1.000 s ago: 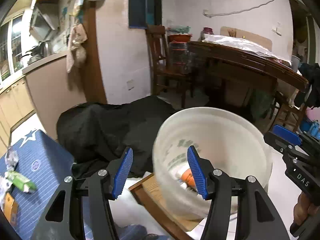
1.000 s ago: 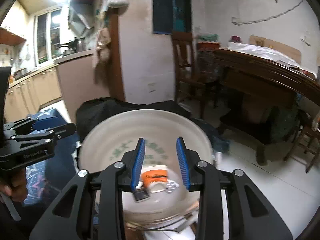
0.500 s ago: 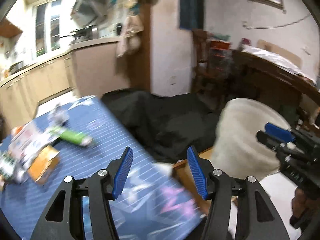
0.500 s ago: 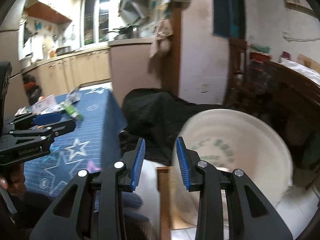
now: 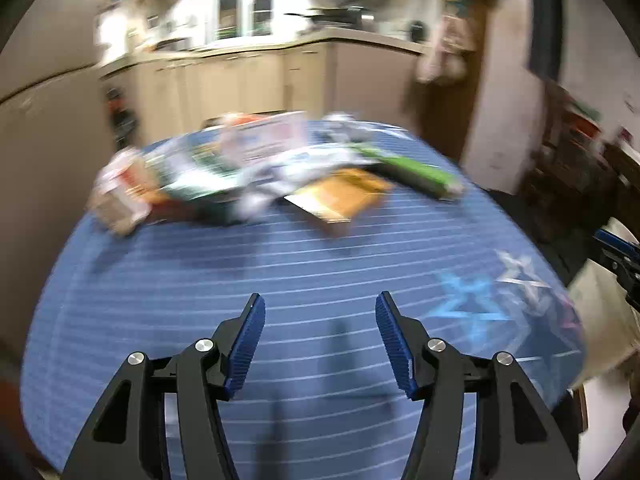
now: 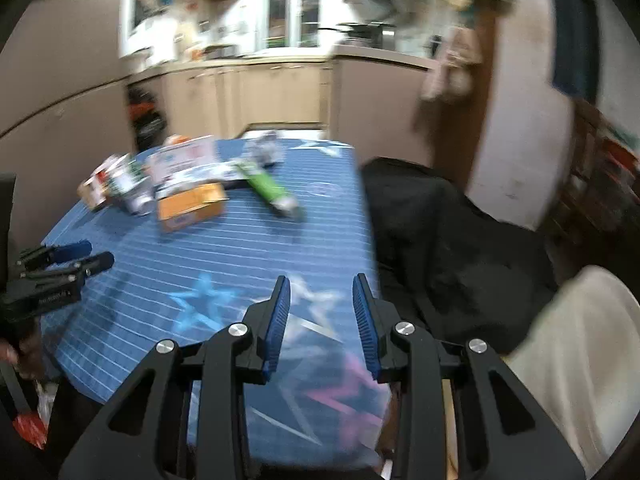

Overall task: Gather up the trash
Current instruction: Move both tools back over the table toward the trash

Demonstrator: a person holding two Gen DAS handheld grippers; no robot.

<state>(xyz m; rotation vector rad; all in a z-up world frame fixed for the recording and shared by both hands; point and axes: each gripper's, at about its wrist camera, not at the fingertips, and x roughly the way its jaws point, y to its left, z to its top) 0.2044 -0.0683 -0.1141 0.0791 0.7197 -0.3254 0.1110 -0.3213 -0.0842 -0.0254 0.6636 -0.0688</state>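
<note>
The left gripper point(image 5: 320, 344) occupies the lower centre of the left wrist view with its jaws wide apart and nothing between them. The right gripper point(image 6: 320, 320) sits in the lower centre of the right wrist view, its jaws set narrower but also apart and empty. Both hang over the near part of the bench point(image 5: 280, 280), which carries a blue striped cloth printed with stars. The trash lies well apart from both sets of jaws, in the upper half of each frame: an orange carton point(image 5: 340, 196) nearest, a green tube-shaped wrapper point(image 5: 416, 172) to its right, and a heap of white and printed packets point(image 5: 192, 176) to its left. In the right wrist view the orange carton point(image 6: 190, 206) and green wrapper point(image 6: 268, 186) appear in the upper left. A cream plastic bin point(image 6: 580, 360) stands off the bench edge at lower right. Both views are blurred, so item outlines are uncertain. Probable faults: a grasp attempted while blurred may close beside the target; the overlapping packets may come up together or scatter; the low, flat carton may slide across the cloth under a shallow approach; jaws may snag the cloth.
</note>
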